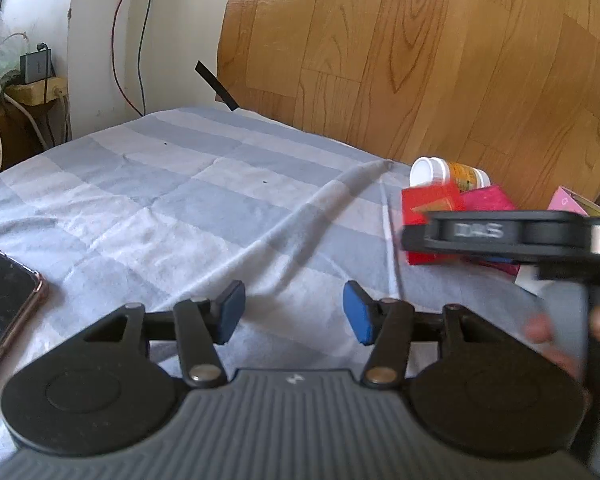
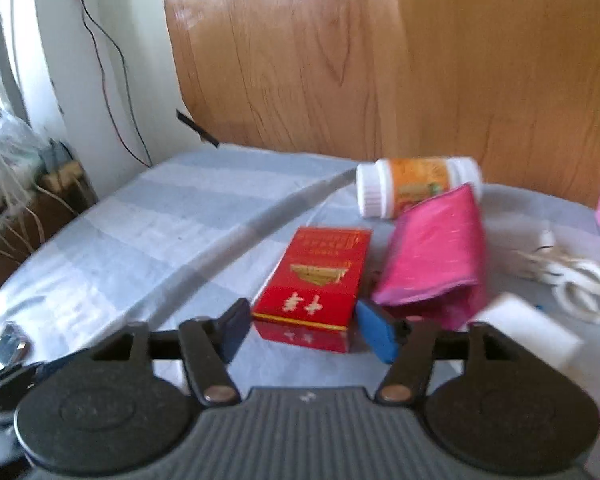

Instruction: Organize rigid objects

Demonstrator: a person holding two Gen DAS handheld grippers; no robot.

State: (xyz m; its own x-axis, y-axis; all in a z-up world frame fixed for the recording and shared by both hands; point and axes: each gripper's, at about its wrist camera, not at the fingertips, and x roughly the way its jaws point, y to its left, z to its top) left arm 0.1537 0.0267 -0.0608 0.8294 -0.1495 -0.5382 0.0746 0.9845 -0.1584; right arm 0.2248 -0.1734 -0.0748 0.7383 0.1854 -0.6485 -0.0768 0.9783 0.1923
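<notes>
Right, left wrist view: left gripper (image 1: 294, 312) wide open, nothing between the pads, hovering over bare checked bedsheet (image 1: 148, 200). Phone (image 1: 4, 300) at left. Right gripper body crosses in front of the clutter far right.

Right wrist view: right gripper (image 2: 300, 328) wide open, pads flanking the near end of the red box (image 2: 314, 280), not visibly clamping. Box looks light, stiff card, probably slick; pinch across the narrow sides. White bottle (image 2: 416, 188) lies on its side behind, may roll. Pink pouch (image 2: 436, 256) just beside.

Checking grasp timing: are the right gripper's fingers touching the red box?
Cannot tell. In the right wrist view the open right gripper straddles the red box; blur hides any gap.
</notes>
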